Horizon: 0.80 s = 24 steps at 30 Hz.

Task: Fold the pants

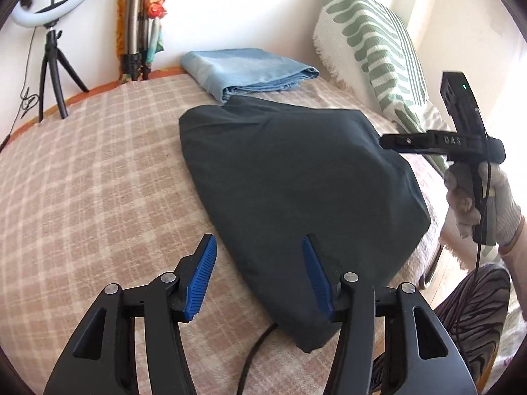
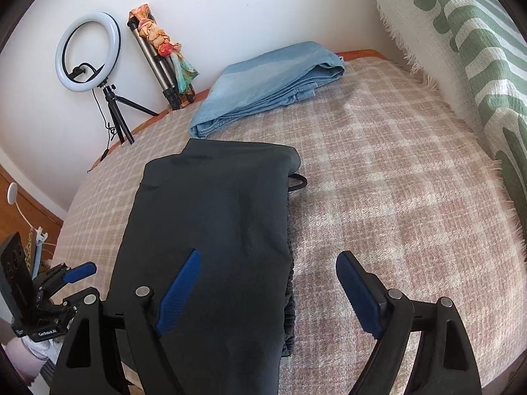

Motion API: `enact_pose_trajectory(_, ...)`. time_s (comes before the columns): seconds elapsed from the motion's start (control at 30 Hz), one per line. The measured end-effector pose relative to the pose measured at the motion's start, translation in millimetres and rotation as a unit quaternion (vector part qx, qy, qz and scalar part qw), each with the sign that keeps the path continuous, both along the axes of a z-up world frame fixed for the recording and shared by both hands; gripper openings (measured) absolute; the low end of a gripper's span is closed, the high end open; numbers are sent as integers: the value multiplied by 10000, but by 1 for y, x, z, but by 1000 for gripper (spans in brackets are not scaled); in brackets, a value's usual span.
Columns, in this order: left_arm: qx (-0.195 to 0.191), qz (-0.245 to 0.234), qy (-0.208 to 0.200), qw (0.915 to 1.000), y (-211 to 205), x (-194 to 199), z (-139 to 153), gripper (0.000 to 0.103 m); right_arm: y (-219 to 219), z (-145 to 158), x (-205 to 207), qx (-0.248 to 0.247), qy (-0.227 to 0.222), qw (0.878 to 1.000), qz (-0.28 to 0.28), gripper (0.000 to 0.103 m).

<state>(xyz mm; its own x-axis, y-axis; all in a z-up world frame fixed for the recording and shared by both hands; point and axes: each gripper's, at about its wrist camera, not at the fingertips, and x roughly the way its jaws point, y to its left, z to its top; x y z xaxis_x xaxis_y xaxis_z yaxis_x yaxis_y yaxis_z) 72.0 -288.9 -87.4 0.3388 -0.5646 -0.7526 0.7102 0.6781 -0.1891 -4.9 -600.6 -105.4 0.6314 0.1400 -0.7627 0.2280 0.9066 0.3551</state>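
Dark grey pants [image 1: 296,177] lie folded flat on the checked bed cover [image 1: 98,181]; they also show in the right wrist view [image 2: 210,223], with an elastic waistband along their right edge and a black drawstring poking out. My left gripper [image 1: 260,247] is open and empty, hovering over the near left edge of the pants. My right gripper [image 2: 268,263] is open and empty, straddling the pants' right edge from above. The right gripper also shows in the left wrist view [image 1: 388,141], held by a gloved hand over the pants' right side.
Folded light blue jeans [image 1: 250,69] lie behind the dark pants, also seen in the right wrist view [image 2: 270,79]. A green-patterned pillow [image 1: 372,46] leans at the right. A ring light on a tripod [image 2: 89,52] and a folded tripod stand by the wall.
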Motion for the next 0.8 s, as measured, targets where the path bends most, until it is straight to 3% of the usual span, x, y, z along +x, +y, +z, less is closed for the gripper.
enact_pose_trajectory(0.17, -197, 462, 716, 9962, 5, 40, -9, 57, -6, -11, 14, 480, 28, 9988, -65, 87)
enact_pose_trajectory(0.43, -347, 502, 1459, 9874, -10, 55, -36, 57, -15, -32, 24, 923, 119, 9956, -71, 87)
enact_pose_trajectory(0.8, -455, 558, 1401, 9875, -27, 58, -39, 57, -13, -40, 29, 1006, -194, 9946, 178, 91)
